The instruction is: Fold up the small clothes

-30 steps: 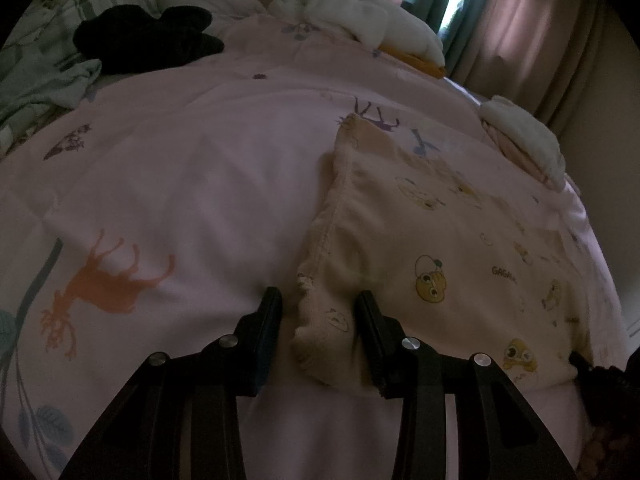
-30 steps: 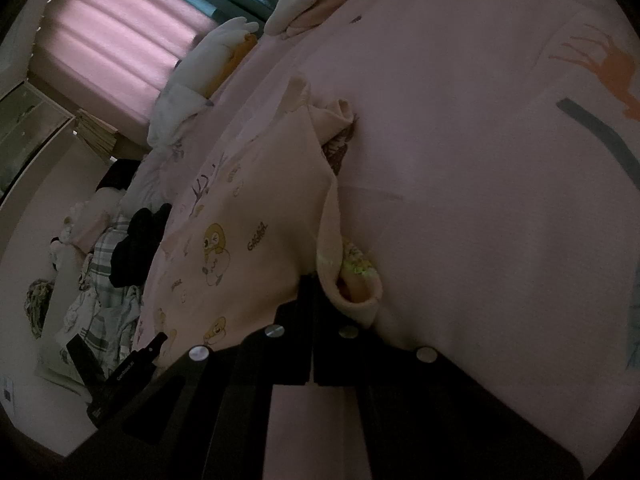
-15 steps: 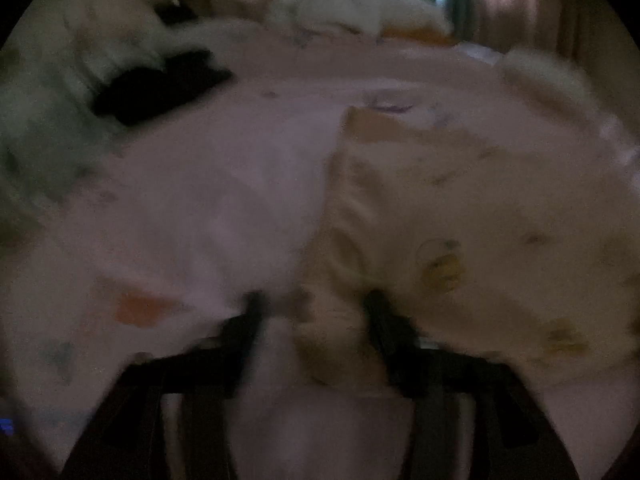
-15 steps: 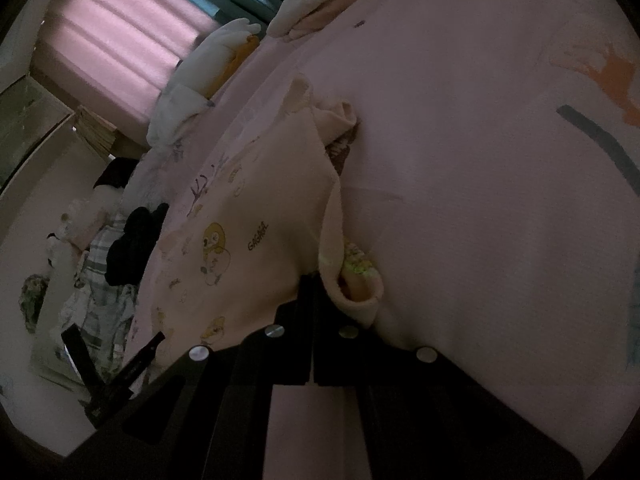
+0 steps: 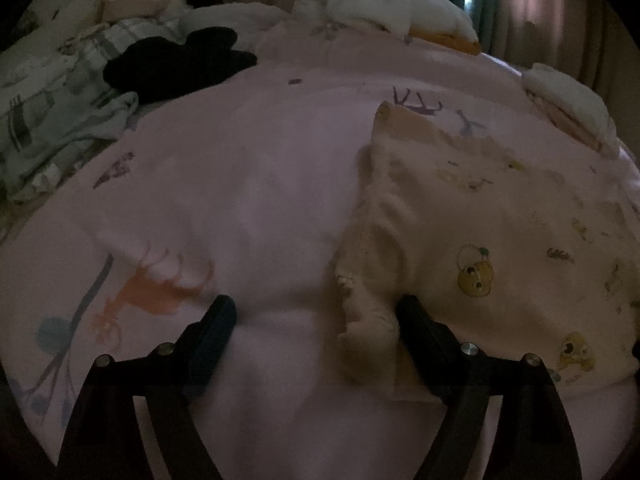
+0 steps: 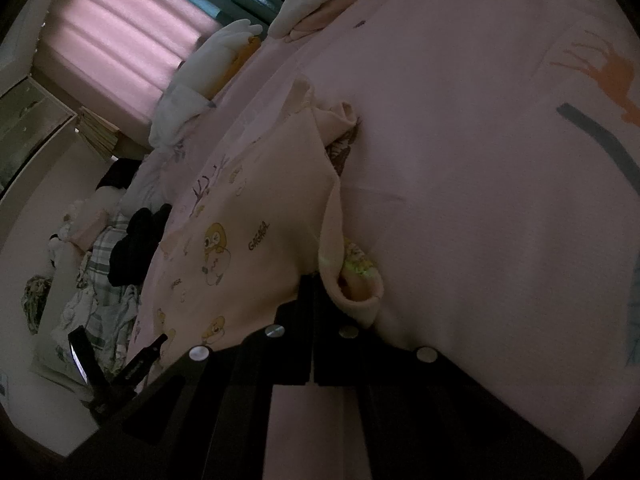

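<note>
Left wrist view: the left gripper [image 5: 312, 316] has its jaws wide and opening; the crumpled corner of the small cream cartoon-print garment [image 5: 480, 248] lies between them against the right finger, unpinched. The garment rests flat on the pink animal-print bed sheet [image 5: 248, 184]. A black garment [image 5: 176, 64] lies far back on a plaid blanket [image 5: 60, 112]; dim light blurs details.

Right wrist view: the right gripper [image 6: 313, 292] has its jaws together, clamped on the garment's folded edge [image 6: 332, 240]. The left gripper [image 6: 116, 372] shows partly at the lower left, cut off.
</note>
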A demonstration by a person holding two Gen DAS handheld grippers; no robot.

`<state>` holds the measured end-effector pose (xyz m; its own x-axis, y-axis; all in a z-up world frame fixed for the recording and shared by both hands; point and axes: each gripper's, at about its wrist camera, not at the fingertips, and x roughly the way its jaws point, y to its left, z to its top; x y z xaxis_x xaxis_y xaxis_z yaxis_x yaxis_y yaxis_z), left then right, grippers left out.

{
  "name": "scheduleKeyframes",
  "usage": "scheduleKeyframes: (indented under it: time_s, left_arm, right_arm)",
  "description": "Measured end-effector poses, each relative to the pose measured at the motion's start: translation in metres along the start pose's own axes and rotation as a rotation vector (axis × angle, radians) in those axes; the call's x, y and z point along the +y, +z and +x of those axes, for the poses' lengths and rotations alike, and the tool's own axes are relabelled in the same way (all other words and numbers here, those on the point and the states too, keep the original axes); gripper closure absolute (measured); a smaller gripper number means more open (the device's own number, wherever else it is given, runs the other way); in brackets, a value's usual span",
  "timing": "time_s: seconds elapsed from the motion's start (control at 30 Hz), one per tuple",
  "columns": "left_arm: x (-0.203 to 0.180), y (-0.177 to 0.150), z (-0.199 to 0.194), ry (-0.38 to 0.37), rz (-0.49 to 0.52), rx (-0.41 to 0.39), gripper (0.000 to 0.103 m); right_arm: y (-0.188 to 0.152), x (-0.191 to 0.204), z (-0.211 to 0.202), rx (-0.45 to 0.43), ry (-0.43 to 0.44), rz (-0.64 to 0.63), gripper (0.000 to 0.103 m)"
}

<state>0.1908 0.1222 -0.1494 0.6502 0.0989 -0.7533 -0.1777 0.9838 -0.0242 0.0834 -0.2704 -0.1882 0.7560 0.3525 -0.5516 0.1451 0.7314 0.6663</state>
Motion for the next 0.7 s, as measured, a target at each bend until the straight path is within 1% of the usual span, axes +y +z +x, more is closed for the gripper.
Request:
scheduleKeyframes:
  time_s: [0.1, 0.23, 0.47, 0.57, 0.63, 0.67, 0.7]
  left_arm:
    - [0.006, 0.0, 0.001, -0.017, -0.014, 0.002, 0.019]
    - [-0.005, -0.007, -0.004, -0.009, -0.01, -0.001, 0.019]
    - [-0.006, -0.007, -0.005, -0.012, -0.013, -0.002, 0.019]
    - [-0.004, -0.006, -0.004, -0.026, -0.022, -0.001, 0.019]
    - [0.0, -0.008, -0.005, -0.056, -0.042, -0.001, 0.019]
    - [0.003, -0.008, -0.005, -0.077, -0.056, 0.002, 0.019]
    - [0.006, -0.007, -0.005, -0.1, -0.071, 0.006, 0.019]
  right_arm:
    - [0.001, 0.0, 0.0, 0.0, 0.002, -0.001, 0.103]
    - [0.001, 0.0, 0.0, -0.001, 0.004, -0.001, 0.103]
    - [0.002, 0.0, 0.001, -0.002, 0.005, -0.002, 0.103]
    - [0.002, -0.003, 0.0, -0.006, 0.022, 0.012, 0.103]
    - [0.006, -0.01, 0.0, 0.006, 0.062, 0.072, 0.103]
    - [0.009, -0.014, 0.0, 0.016, 0.091, 0.125, 0.103]
    - [0.012, -0.021, 0.0, 0.023, 0.139, 0.211, 0.1]
